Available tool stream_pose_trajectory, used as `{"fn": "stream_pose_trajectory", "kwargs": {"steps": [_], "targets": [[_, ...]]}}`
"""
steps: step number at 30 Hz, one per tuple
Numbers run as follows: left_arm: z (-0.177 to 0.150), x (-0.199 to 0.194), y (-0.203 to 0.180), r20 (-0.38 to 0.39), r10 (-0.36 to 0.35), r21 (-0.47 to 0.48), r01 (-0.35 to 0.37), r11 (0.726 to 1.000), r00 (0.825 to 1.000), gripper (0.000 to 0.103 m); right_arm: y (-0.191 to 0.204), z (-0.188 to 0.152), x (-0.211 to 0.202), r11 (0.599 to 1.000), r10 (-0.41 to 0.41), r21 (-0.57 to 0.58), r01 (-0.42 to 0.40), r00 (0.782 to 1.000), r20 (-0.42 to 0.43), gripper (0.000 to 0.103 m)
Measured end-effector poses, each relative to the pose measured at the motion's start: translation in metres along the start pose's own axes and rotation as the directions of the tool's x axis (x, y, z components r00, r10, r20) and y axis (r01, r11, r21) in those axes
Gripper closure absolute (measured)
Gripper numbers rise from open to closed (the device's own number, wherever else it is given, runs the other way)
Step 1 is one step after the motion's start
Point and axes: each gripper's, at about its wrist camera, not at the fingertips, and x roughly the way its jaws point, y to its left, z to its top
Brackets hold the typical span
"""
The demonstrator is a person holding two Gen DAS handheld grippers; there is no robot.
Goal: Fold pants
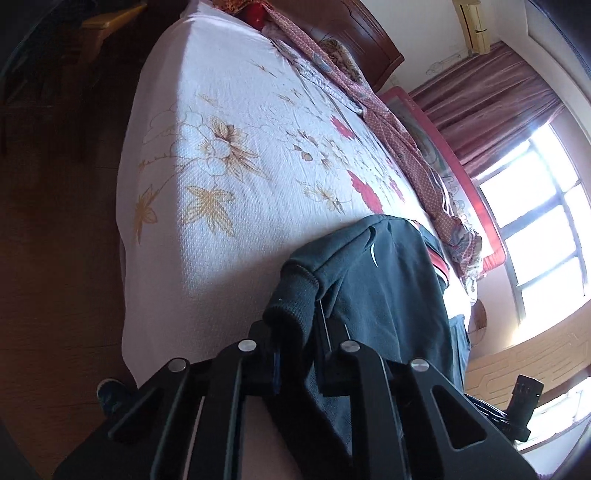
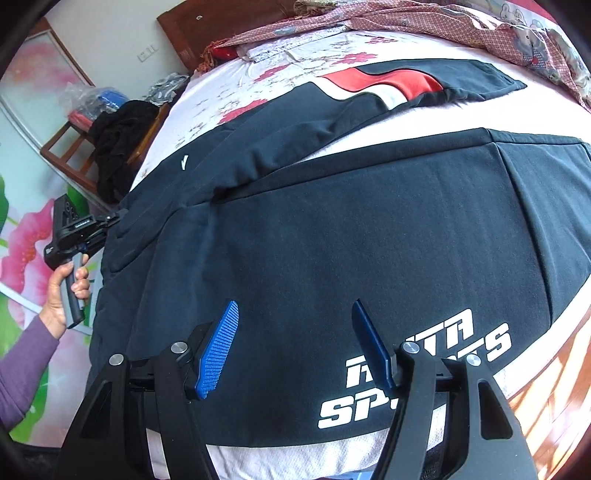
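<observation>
Pants [image 2: 332, 229] lie spread on the bed [image 1: 229, 155], one leg [image 2: 424, 86] angled away toward the far side. Left gripper [image 1: 295, 332] sits at the waistband edge near the bed's side; right gripper [image 2: 295, 343] hovers over the nearer leg. Bedding [image 2: 443, 26] is bunched behind the pants.

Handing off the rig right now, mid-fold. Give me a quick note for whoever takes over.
Left gripper: shut on the pants' waistband, at the bed's near edge.
Right gripper: open, hovering over the nearer leg by the white lettering, holding nothing.
Pants: spread flat on the bed, legs apart, far leg with the red-and-white stripe.
Done: laid out, waistband gripped.
Left: no fold visible yet; probably bring one leg over the other, then fold lengthwise.
</observation>
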Motion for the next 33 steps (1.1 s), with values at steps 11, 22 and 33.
{"fn": "stream_pose_trajectory", "kwargs": {"steps": [11, 22, 33], "targets": [[-0.070, -0.101, -0.196, 0.125, -0.106, 0.630, 0.004, 0.777, 0.986, 0.094, -0.065, 0.173, 0.021, 0.912, 0.124, 0.389, -0.132, 0.991, 0.047, 0.027], [-0.105, -0.102, -0.206, 0.056, -0.073, 0.681, 0.016, 0.732, 0.996, 0.094, -0.088, 0.299, 0.139, 0.849, -0.112, 0.496, 0.179, 0.980, -0.162, 0.024], [-0.079, -0.111, -0.175, 0.198, 0.003, 0.559, -0.115, 0.821, 0.980, 0.093, -0.102, 0.288, 0.121, 0.889, 0.072, 0.455, -0.061, 0.997, -0.006, 0.098]]}}
